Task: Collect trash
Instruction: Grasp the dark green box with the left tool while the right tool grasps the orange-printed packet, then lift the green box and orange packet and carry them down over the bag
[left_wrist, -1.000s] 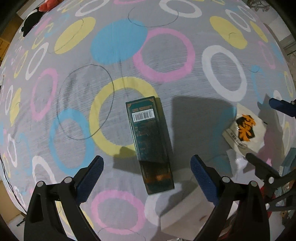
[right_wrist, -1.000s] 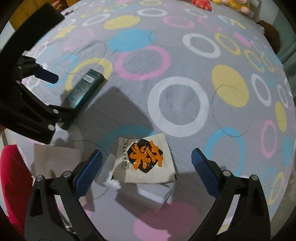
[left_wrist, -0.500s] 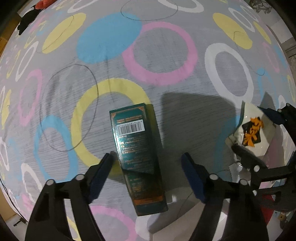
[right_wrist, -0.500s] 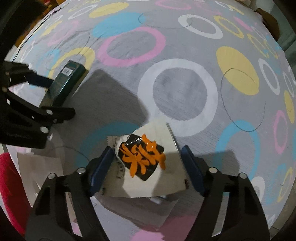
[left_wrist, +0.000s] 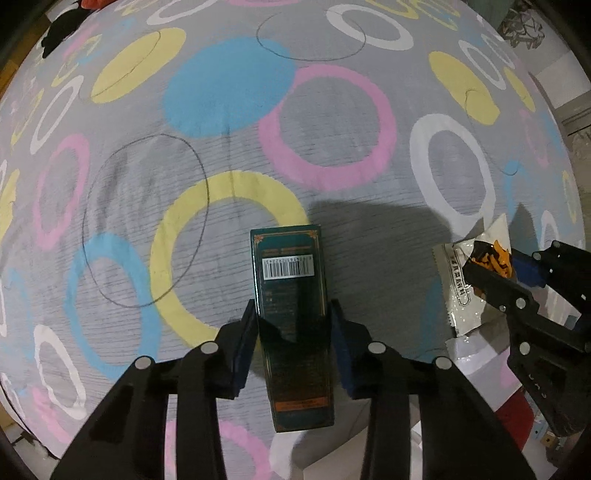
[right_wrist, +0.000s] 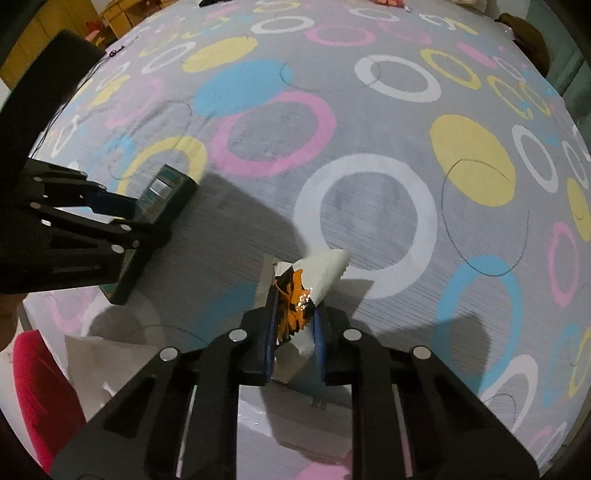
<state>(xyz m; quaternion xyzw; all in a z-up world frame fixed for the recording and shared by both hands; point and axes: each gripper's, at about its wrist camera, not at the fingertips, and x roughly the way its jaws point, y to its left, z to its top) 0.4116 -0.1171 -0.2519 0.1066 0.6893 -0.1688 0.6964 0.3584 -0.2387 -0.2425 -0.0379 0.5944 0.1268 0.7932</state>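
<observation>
A dark green carton (left_wrist: 291, 295) with a white barcode label lies lengthwise on the ringed bedspread. My left gripper (left_wrist: 293, 325) is shut on its two long sides, near the carton's middle. A white snack wrapper (right_wrist: 317, 273) with a black and orange print is pinched and crumpled between the pads of my right gripper (right_wrist: 293, 317). In the left wrist view the wrapper (left_wrist: 465, 280) and right gripper (left_wrist: 509, 273) show at the right. In the right wrist view the carton (right_wrist: 162, 195) and left gripper (right_wrist: 125, 218) show at the left.
The grey bedspread (left_wrist: 229, 147) with coloured rings fills both views. White paper or plastic sheets (right_wrist: 99, 365) lie at the near edge, with more under the right gripper (right_wrist: 295, 421). A red object (right_wrist: 37, 391) sits at the lower left, beyond the bed's edge.
Both grippers moved down and forward and closed. The left one closed on the green carton. The right one closed on the wrapper, which crumpled up between the pads.
</observation>
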